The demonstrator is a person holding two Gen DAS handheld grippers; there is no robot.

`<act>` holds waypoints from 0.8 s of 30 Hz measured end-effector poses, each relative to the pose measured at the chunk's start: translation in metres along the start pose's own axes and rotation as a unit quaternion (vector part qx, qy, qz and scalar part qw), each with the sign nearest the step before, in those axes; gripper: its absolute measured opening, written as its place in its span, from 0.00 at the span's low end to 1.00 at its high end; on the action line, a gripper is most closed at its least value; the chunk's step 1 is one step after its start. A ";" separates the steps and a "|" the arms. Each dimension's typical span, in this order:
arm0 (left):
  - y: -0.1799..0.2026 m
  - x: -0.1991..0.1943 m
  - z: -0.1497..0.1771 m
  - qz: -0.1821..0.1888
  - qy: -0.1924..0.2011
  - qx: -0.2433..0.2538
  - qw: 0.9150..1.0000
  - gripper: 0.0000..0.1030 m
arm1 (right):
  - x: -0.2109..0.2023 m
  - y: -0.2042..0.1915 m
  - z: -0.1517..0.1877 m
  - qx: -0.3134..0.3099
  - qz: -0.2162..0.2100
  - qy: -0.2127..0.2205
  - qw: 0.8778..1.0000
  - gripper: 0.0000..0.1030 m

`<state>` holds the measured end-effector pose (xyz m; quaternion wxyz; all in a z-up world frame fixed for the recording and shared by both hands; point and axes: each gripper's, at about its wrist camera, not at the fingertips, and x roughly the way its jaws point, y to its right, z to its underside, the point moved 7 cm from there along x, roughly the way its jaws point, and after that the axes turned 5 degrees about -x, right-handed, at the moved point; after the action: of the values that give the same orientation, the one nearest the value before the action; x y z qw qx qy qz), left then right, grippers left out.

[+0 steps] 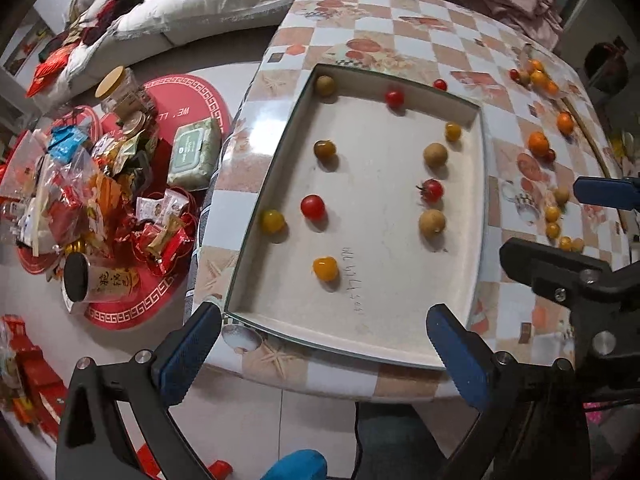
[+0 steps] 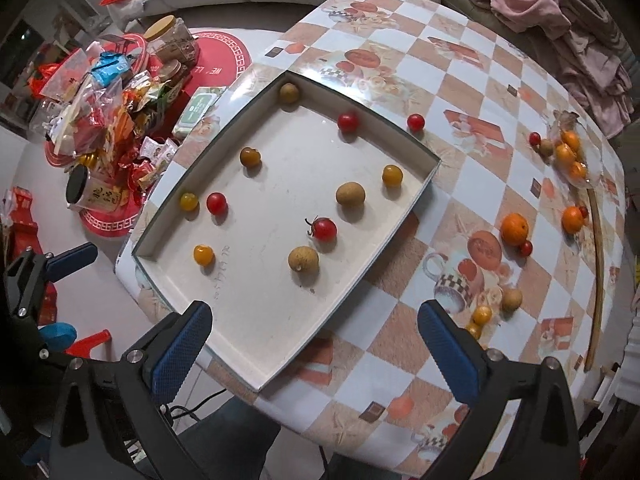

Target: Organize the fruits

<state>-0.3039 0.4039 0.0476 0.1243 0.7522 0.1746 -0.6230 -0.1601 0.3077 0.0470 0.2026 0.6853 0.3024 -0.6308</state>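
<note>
A shallow white tray lies on the checkered table and holds several small fruits: red tomatoes, yellow tomatoes and tan longans. More fruit lies loose on the table to the right, including an orange, a longan and a red tomato just outside the tray. My left gripper is open and empty over the tray's near edge. My right gripper is open and empty over the tray's near right corner.
A low red round table piled with snack packets and jars stands to the left. A sofa with clothes is behind. A long wooden stick lies at the table's right edge by a clear bag of oranges.
</note>
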 end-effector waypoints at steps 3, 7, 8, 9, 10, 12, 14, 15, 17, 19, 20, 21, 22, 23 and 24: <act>0.002 -0.005 -0.002 -0.002 0.002 0.010 1.000 1.00 | -0.006 0.000 0.003 0.001 0.006 0.001 1.000 1.00; 0.005 -0.010 -0.002 -0.003 -0.001 0.023 1.000 1.00 | -0.011 -0.001 0.005 0.001 0.012 0.000 1.000 1.00; 0.006 -0.010 -0.002 -0.003 -0.001 0.026 1.000 1.00 | -0.012 -0.001 0.006 0.001 0.013 0.000 1.000 1.00; 0.007 -0.011 -0.001 -0.004 -0.001 0.030 1.000 1.00 | -0.013 -0.001 0.006 0.002 0.014 0.001 1.000 1.00; 0.007 -0.012 -0.001 -0.006 -0.002 0.033 0.999 1.00 | -0.015 -0.001 0.005 0.001 0.014 0.001 1.000 1.00; 0.009 -0.013 0.000 -0.007 -0.005 0.040 0.999 1.00 | -0.018 -0.001 0.005 -0.001 0.015 0.003 1.000 1.00; 0.011 -0.014 0.001 -0.009 -0.004 0.047 0.999 1.00 | -0.020 -0.001 0.004 -0.001 0.017 0.006 1.000 1.00; 0.011 -0.015 0.001 -0.009 -0.004 0.049 0.999 1.00 | -0.021 -0.001 0.003 0.000 0.016 0.008 1.000 1.00; 0.011 -0.016 0.000 -0.010 -0.002 0.051 0.999 1.00 | -0.023 0.000 0.002 0.001 0.018 0.010 1.000 1.00; 0.011 -0.018 -0.001 -0.009 0.000 0.050 0.999 1.00 | -0.024 0.001 0.002 0.002 0.020 0.011 1.000 1.00; 0.011 -0.018 -0.002 -0.010 0.001 0.049 0.999 1.00 | -0.025 0.002 0.002 0.003 0.021 0.011 1.000 1.00; 0.011 -0.019 -0.003 -0.010 0.002 0.049 0.999 1.00 | -0.025 0.002 0.002 0.004 0.021 0.011 1.000 1.00; 0.011 -0.019 -0.004 -0.010 0.004 0.049 0.999 1.00 | -0.025 0.002 0.002 0.004 0.021 0.011 1.000 1.00; 0.011 -0.020 -0.004 -0.010 0.006 0.049 0.999 1.00 | -0.026 0.002 0.002 0.004 0.022 0.012 1.000 1.00; 0.011 -0.020 -0.005 -0.009 0.007 0.049 0.999 1.00 | -0.026 0.002 0.002 0.004 0.023 0.012 1.000 1.00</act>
<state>-0.2980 0.3943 0.0683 0.0805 0.7604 0.1518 -0.6263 -0.1607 0.3012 0.0725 0.2106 0.7006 0.2866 -0.6186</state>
